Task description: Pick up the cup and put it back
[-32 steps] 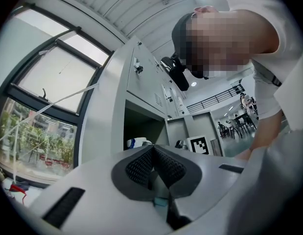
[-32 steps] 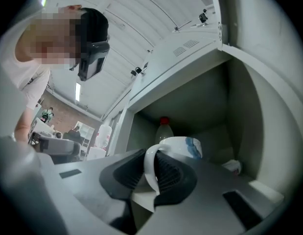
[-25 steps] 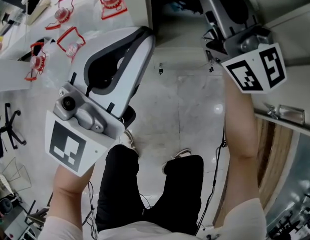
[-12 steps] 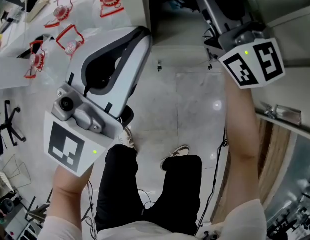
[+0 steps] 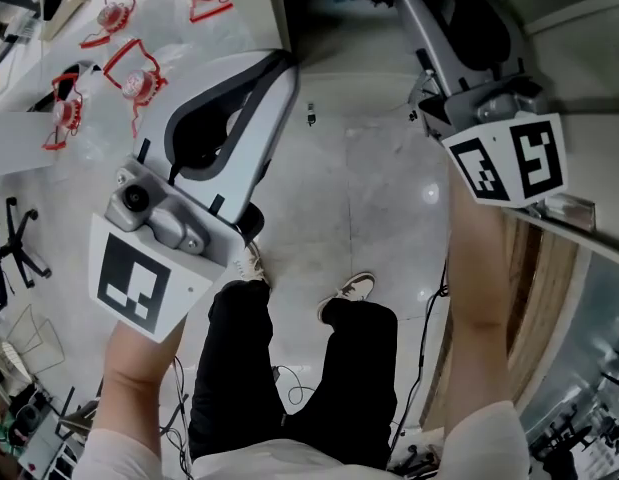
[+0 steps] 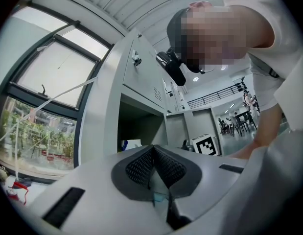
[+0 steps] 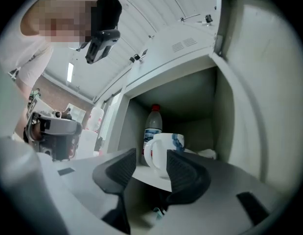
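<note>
Cup: white mug with a blue mark near the rim, upright on the shelf inside an open cabinet. Handle points to the view's left. A clear bottle with a red cap stands just behind it, slightly left. There is something pale and crumpled at the back right of the shelf, too small to identify.

Right gripper: jaws wide apart and opening. Cup shows in the gap between them, and neither pad presses on it. Can't be sure from this angle whether the mug body sits just inside the tips or just beyond them. It's not gripped either way.

Left gripper: jaws closed together, tips meeting, nothing between them. It's held away from the cabinet and points up past the cabinet's side toward a window.

Head view: cup isn't visible. Both grippers are raised, the left one over the edge of a white table carrying red wire-framed items. Person's legs and a glossy floor are below.
</note>
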